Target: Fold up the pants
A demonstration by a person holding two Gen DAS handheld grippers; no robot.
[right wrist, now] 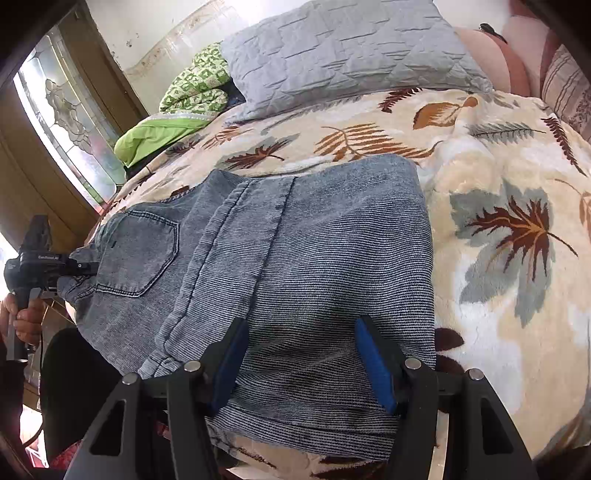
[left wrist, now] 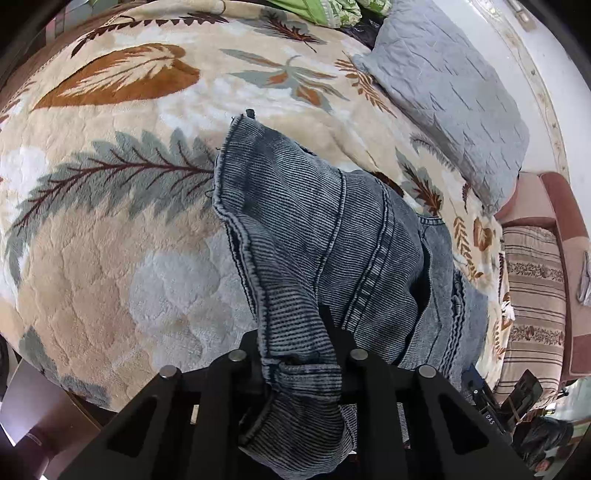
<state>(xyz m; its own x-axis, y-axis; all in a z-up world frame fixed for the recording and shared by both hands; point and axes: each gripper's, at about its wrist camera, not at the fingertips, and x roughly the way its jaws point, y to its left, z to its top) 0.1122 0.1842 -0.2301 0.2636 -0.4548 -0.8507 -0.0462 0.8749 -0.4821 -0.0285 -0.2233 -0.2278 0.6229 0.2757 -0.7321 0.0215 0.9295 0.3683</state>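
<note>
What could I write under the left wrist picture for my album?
The left gripper pinches a bunched edge of the jeans above a leafy blanket.

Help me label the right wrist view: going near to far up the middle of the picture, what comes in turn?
Right tongs → jeans → leaf-patterned blanket → grey quilted pillow → wall.
</note>
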